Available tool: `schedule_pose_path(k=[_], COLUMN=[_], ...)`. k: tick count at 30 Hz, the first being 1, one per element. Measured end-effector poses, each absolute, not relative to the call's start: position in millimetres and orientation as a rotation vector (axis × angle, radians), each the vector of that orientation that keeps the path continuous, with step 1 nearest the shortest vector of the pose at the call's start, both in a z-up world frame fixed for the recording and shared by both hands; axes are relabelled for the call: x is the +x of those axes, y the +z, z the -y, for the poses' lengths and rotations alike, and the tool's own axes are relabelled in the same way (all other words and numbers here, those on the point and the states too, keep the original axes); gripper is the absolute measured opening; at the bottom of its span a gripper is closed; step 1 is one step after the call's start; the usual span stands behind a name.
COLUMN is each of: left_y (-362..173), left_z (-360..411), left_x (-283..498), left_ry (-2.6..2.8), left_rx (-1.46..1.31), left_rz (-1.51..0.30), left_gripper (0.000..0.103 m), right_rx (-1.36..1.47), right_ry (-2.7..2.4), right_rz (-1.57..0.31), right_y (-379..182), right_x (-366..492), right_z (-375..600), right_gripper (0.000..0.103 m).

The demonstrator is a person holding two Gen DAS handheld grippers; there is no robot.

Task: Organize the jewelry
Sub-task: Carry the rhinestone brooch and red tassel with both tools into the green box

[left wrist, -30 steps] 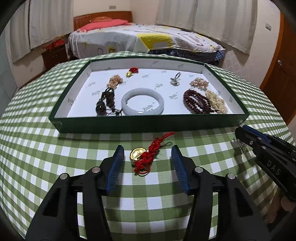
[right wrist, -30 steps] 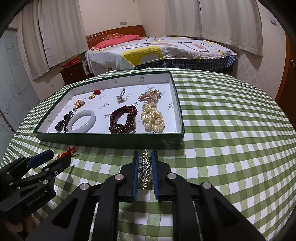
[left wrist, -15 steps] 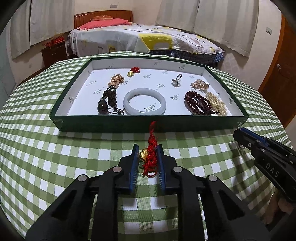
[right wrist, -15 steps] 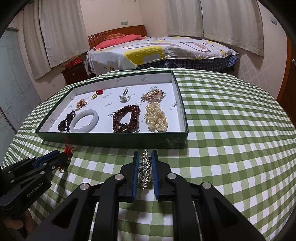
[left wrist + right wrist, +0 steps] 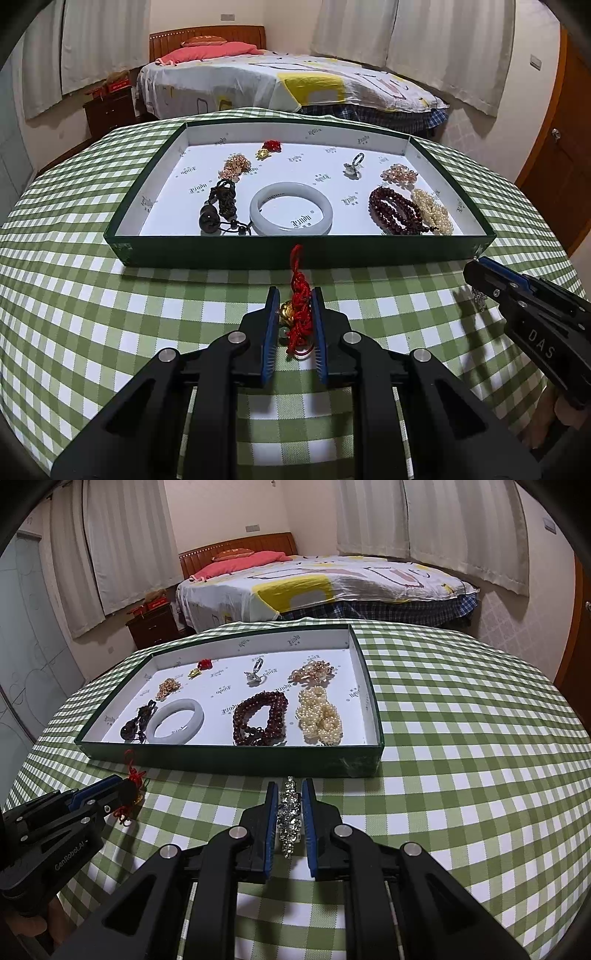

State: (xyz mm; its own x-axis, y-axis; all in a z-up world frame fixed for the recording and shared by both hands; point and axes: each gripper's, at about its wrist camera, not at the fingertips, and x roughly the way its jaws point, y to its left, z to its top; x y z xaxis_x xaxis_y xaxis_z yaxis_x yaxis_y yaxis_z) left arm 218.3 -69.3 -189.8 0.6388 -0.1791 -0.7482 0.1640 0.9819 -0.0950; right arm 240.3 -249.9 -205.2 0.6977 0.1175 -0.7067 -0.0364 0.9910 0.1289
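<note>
My left gripper [image 5: 294,300] is shut on a red knotted cord charm with a gold pendant [image 5: 300,314], held just above the checked tablecloth in front of the green tray [image 5: 295,254]. It also shows in the right wrist view [image 5: 131,779]. My right gripper [image 5: 290,788] is shut on a silver rhinestone bracelet [image 5: 289,818], near the tray's front right corner [image 5: 364,764]. The tray holds a pale jade bangle [image 5: 291,208], dark red beads [image 5: 397,216], pearls [image 5: 432,216], a dark bead pendant [image 5: 219,206], a ring [image 5: 354,166] and small gold pieces.
The round table has a green and white checked cloth [image 5: 461,775] that drops off at the edges. A bed [image 5: 332,583] and a dark nightstand [image 5: 153,626] stand behind the table. A wooden door [image 5: 561,147] is at the right.
My left gripper closed on the red cord charm and lifted it off the cloth, drawing nearer the tray. My right gripper stayed shut on the rhinestone bracelet and barely moved.
</note>
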Motion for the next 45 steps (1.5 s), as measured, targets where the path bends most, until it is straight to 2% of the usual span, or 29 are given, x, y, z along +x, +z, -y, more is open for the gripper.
schedule_pose_path(k=[15,26,36,45], left_y=[-155.3,-121.6,-149.4,-176.2], left_z=[65.8,67.8,74.3,76.6], left_x=[219.0,264.9,332.0,358.3], left_ry=[-0.200,-0.194,-0.172,-0.149], left_rx=[-0.019,-0.005,0.039,0.056], left_rz=[-0.765,-0.651,-0.724,-0.809], left_gripper=[0.017,0.017,0.017,0.017], right_rx=[0.104,0.071,0.061,0.051], right_ry=[0.123,0.159,0.165,0.146], right_rz=[-0.740,-0.630,-0.684,-0.776], right_y=[-179.9,-142.8,-168.7,-193.7], right_x=[244.1,289.2,346.0,371.1], right_z=[239.6,220.2,206.4,202.9], right_gripper=[0.014,0.014,0.014,0.014])
